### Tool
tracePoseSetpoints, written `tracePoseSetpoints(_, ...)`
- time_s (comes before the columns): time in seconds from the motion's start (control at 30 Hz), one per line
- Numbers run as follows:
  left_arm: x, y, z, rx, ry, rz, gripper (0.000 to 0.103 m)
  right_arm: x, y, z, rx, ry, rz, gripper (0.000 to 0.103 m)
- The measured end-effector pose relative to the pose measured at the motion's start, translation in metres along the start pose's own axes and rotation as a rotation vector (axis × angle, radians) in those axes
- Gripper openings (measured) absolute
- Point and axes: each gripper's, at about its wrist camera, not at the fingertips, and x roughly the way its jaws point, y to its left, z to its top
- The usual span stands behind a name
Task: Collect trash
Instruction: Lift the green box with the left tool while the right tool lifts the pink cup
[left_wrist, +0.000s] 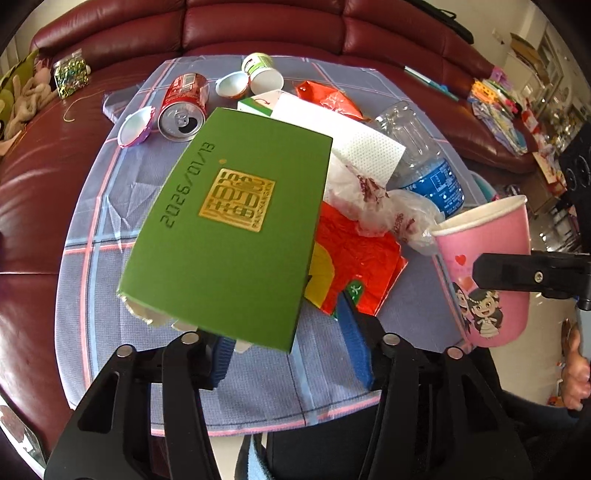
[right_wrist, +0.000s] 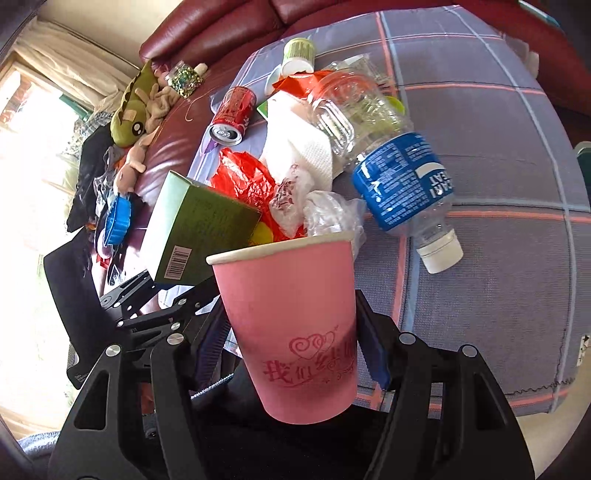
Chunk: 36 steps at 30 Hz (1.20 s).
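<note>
My left gripper (left_wrist: 284, 343) pinches green carton (left_wrist: 236, 221) at edge: may slip. Right gripper (right_wrist: 291, 343) clamps pink paper cup (right_wrist: 291, 321): crush risk; bottle (right_wrist: 388, 162) at 1 o'clock.

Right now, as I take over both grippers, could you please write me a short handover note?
Left gripper: jaws around the green carton, lifted; grip looks loose.
Right gripper: shut on the pink paper cup, lifted.
On the plaid cloth remain: red soda can, plastic water bottle, white napkin, red wrappers, crumpled clear bag, yogurt cup, foil lids.
No bin visible.
</note>
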Motion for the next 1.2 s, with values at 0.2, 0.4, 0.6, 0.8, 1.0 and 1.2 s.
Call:
tracePoseSetpoints(0.2,-0.006,-0.013,0.009,0.017,-0.023,0.051,0.001,-0.016,-0.021,-0.001,0.045,-0.040,0.008,0.061)
tracePoseSetpoints(0.4,-0.040,-0.017,0.022,0.012,-0.080,0.042,0.001,-0.034,-0.034,0.001,0.068,-0.084,0.033,0.061)
tracePoseSetpoints(0.6,-0.076,-0.042,0.054,0.069,-0.149,-0.002,0.001,-0.065,-0.054,0.005,0.104,-0.167,0.046,0.061)
tracePoseSetpoints(0.8,-0.069,-0.098,0.085,0.209,-0.151,-0.032,0.001,-0.107,-0.092,0.008,0.163,-0.282,0.003,0.061)
tracePoseSetpoints(1.0,-0.054,-0.072,0.076,0.147,-0.095,-0.027,0.003,-0.074,-0.099,0.003,0.186,-0.190,0.037,0.061)
tracePoseSetpoints(1.2,-0.062,-0.060,0.058,0.178,-0.049,0.016,0.059,-0.053,-0.067,0.013,0.126,-0.148,0.065,0.061)
